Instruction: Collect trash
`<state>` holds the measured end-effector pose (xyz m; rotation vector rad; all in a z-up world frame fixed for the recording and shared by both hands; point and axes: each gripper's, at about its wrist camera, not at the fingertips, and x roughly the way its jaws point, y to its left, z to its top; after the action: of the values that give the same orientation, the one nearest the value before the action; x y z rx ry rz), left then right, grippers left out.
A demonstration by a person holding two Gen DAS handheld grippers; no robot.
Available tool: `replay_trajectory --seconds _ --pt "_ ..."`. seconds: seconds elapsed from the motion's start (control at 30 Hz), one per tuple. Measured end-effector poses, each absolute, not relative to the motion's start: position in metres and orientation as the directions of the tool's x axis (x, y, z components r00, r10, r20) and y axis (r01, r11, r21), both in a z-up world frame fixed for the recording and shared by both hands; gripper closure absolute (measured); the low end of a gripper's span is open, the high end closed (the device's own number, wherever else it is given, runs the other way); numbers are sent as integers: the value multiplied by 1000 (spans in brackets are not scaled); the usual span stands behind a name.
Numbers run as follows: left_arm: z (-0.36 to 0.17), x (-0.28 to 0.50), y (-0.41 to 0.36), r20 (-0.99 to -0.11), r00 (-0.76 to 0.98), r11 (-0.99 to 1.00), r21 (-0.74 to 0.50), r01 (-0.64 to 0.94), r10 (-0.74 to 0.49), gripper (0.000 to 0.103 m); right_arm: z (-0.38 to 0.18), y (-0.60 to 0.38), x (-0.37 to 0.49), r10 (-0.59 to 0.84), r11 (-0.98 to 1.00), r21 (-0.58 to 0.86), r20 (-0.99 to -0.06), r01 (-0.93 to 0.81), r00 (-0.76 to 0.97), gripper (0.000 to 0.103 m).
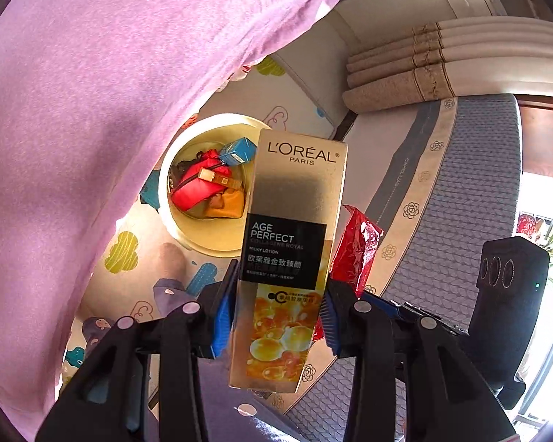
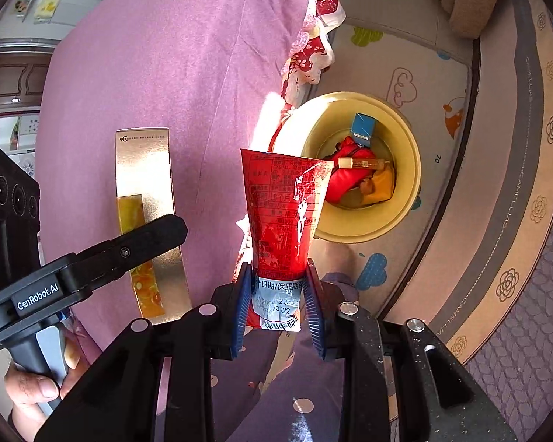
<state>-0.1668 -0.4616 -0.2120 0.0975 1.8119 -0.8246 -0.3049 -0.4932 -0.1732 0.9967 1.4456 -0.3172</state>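
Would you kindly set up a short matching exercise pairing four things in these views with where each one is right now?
Things:
1. gold box
2. red pouch
3. blue box
4. bin

Places:
A. lying inside the bin
B. clamped in the right gripper
C. standing on the patterned floor mat
D. clamped in the left gripper

Pairs: 1-D, 2-B, 3-A, 4-C
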Motion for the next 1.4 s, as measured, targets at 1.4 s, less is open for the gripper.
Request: replay_trajectory --seconds 1.4 --pt "-159 -97 -323 -853 -268 807 -515 289 -449 29 -135 -408 -202 327 788 316 -942 529 76 56"
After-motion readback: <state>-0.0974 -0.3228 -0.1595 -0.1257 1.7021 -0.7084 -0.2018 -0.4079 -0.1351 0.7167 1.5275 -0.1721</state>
